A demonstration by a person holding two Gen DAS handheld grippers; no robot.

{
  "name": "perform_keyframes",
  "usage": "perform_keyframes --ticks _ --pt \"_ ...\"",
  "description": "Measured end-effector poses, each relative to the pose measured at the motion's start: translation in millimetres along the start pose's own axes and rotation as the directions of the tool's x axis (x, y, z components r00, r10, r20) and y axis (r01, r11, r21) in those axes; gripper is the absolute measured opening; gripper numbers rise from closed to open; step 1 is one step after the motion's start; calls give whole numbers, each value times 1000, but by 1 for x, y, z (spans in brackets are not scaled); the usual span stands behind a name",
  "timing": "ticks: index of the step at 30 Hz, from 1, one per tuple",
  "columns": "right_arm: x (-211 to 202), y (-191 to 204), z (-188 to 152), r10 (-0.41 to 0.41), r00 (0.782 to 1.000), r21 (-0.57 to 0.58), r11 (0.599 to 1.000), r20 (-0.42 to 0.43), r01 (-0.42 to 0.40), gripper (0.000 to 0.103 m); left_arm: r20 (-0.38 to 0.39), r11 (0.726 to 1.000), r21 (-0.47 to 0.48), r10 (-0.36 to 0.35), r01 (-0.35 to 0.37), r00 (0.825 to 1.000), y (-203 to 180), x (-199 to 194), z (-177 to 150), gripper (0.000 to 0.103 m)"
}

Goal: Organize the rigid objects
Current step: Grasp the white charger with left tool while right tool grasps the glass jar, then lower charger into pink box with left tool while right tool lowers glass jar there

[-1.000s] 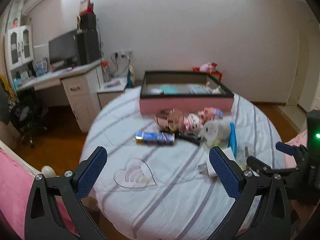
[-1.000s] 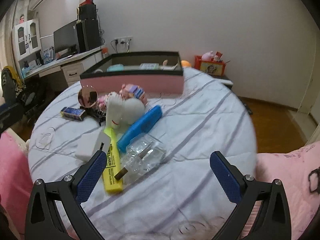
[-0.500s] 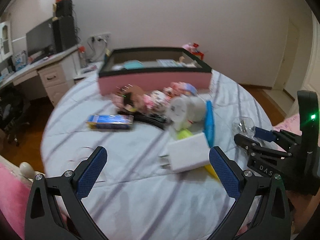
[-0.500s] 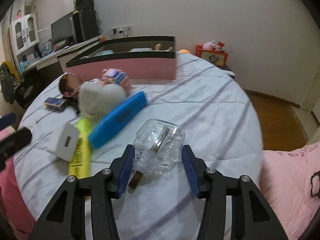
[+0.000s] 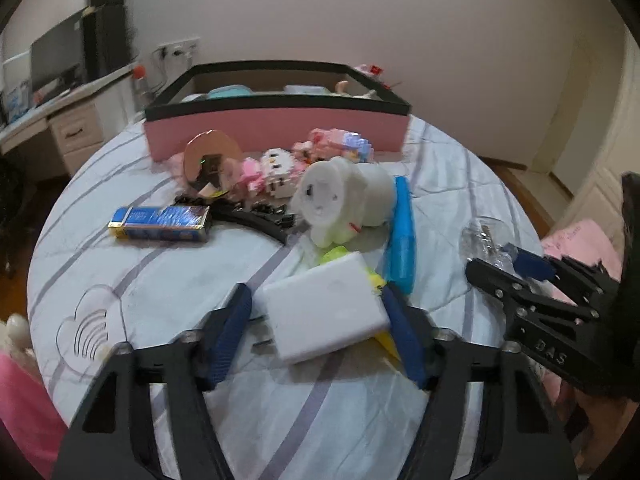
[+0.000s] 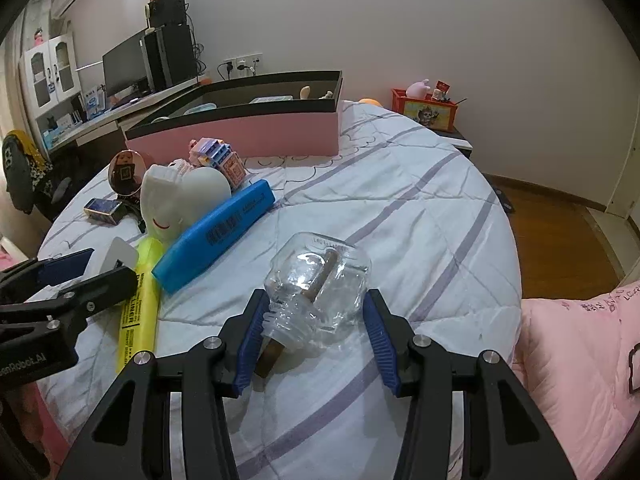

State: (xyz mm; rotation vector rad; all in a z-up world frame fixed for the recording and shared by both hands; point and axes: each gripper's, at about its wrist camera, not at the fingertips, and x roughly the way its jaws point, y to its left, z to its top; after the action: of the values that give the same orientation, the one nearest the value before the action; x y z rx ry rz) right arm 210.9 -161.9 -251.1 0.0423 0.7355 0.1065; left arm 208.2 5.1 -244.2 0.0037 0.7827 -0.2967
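On the striped bedspread [image 5: 168, 280] lies a white plug charger [image 5: 324, 316], between the jaws of my left gripper [image 5: 316, 296]. The jaws are closing; a small gap shows at the left pad. My right gripper [image 6: 315, 300] is shut on a clear glass jar [image 6: 320, 280] that lies on its side with a brown stick inside. The jar rests on the bed. Each gripper also shows in the other's view: the right gripper [image 5: 516, 264] at the right edge, the left gripper [image 6: 80, 268] at the left edge.
A pink box with a black rim [image 5: 276, 124] stands at the back with items inside. In front of it lie a white rabbit figure [image 5: 340, 200], a blue marker [image 6: 216, 236], a yellow highlighter [image 6: 140, 304], a blue carton [image 5: 160, 224], a round mirror [image 5: 210, 160] and block toys [image 5: 276, 168].
My left gripper came forward and down over the charger and its jaws narrowed around it. My right gripper closed on the jar and has held still since.
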Motion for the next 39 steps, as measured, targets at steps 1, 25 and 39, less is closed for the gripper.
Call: perform_keyframes --ticks 1,25,39 --pt "0 0 0 0 1000 3 1000 2 0 50 2 1000 2 11 -11 1000 0 -1 0 61" --pt "-32 3 31 7 993 2 1000 116 -7 52 133 999 -10 46 -45 990 24 -46 22 61" --pt "-79 33 88 51 956 -77 997 290 -29 52 343 987 -7 154 -161 926 39 -94 87 61"
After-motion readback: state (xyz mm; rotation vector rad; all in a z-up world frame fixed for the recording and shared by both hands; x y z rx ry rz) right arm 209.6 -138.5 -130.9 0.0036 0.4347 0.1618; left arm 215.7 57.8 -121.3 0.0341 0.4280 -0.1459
